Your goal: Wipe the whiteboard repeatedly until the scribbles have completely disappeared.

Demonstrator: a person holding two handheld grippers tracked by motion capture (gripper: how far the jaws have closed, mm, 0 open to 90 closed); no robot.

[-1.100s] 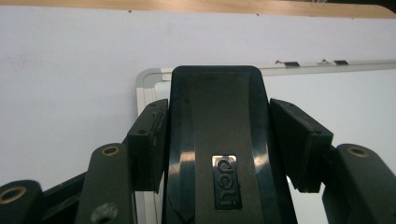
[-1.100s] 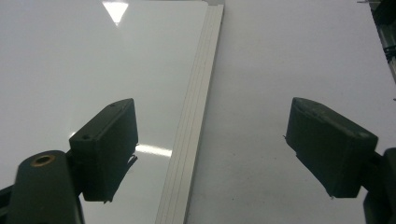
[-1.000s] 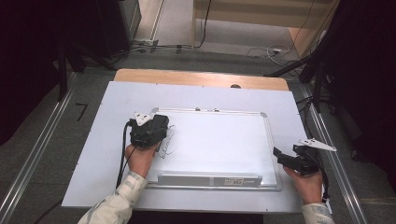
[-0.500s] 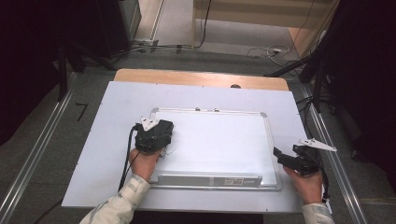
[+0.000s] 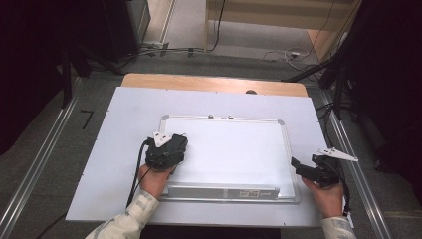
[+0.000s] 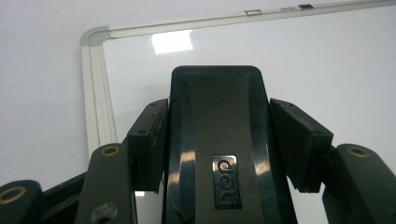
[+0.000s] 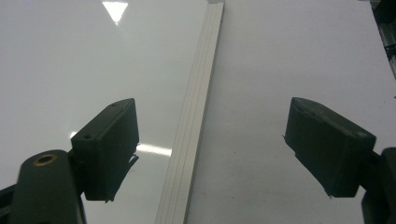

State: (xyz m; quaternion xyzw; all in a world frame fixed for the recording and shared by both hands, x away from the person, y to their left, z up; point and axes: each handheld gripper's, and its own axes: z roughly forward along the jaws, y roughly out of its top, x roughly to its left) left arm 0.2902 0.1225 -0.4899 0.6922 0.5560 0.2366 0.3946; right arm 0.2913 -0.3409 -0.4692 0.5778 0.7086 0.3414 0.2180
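My left gripper (image 6: 224,135) pinches a black eraser (image 6: 219,140), maybe resting on the whiteboard (image 5: 239,149) right under it. My right gripper (image 7: 210,149) is spread wide over the board's edge.

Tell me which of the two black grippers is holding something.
The left gripper: its jaws clamp a black plastic whiteboard eraser over the white whiteboard. The right gripper stands open and empty, straddling the board's edge.

Our left gripper (image 5: 171,143): jaws clamped on something black between them, forearm coming in from the bottom edge.
Our right gripper (image 5: 298,167): jaws spread wide apart, nothing between them, hand low at the right.
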